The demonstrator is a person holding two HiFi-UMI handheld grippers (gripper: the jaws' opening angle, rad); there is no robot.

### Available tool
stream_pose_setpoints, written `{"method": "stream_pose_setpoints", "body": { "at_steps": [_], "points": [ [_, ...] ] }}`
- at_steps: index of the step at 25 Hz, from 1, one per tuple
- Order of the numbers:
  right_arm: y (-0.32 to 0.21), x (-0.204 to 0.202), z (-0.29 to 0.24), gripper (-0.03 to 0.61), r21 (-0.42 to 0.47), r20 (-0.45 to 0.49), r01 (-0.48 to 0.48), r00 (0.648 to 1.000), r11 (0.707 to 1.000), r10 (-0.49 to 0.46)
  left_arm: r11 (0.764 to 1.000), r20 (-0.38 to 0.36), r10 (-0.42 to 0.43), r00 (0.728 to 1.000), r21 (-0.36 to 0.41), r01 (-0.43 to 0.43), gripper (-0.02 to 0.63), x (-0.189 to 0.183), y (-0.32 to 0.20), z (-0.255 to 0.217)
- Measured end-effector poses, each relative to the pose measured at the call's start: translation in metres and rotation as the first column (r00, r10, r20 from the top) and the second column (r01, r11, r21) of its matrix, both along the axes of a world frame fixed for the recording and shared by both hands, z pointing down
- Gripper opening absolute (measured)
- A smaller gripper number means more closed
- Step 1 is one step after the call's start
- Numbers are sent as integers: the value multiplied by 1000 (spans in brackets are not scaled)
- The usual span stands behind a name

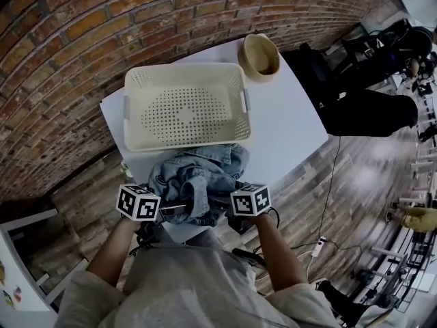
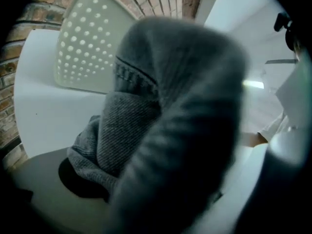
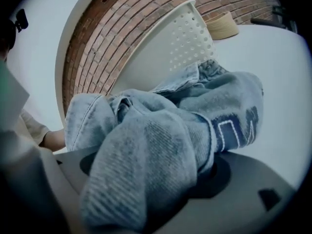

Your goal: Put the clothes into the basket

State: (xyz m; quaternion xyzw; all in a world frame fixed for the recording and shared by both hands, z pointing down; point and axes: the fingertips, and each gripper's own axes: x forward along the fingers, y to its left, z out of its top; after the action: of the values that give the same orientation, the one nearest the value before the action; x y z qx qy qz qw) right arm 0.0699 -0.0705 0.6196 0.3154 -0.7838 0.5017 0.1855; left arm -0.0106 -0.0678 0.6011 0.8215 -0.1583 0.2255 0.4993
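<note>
A crumpled pale-blue denim garment (image 1: 199,176) lies on the near edge of the white table (image 1: 287,125), just in front of the cream perforated basket (image 1: 183,70), which holds nothing. My left gripper (image 1: 175,209) is at the cloth's near left and my right gripper (image 1: 222,202) at its near right. In the left gripper view the denim (image 2: 131,126) bulges up between the jaws and fills most of the frame, with the basket (image 2: 87,48) behind it. The right gripper view has denim (image 3: 161,135) bunched across both jaws, the basket (image 3: 187,38) beyond.
A round wooden bowl (image 1: 260,55) sits at the table's far right corner, beside the basket. A brick wall runs behind the table. Dark equipment stands on the wood floor to the right, and a cable with a power strip (image 1: 318,244) lies there.
</note>
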Motion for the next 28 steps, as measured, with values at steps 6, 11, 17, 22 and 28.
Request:
{"method": "stream_pose_setpoints", "body": {
  "at_steps": [6,11,17,22,28],
  "points": [
    [7,-12,-10,364,56,5,56,998,997,-56,996,-83,88,993,19,-87,584,14,9,-9],
    [18,-20,-27,297,145,-71,106,993,984,-96,988,-88,134,987,91,-126,583,16,17,-22],
    [39,-27,-49,272,205,-92,85,993,975,-68,974,-108,161,981,176,-140,583,17,33,-49],
    [45,-27,-91,270,300,-124,90,991,950,-55,953,-142,168,976,275,-124,583,18,39,-91],
    [38,-26,-153,270,425,-179,137,982,895,-65,904,-164,149,975,422,-68,583,17,35,-152]
  ]
}}
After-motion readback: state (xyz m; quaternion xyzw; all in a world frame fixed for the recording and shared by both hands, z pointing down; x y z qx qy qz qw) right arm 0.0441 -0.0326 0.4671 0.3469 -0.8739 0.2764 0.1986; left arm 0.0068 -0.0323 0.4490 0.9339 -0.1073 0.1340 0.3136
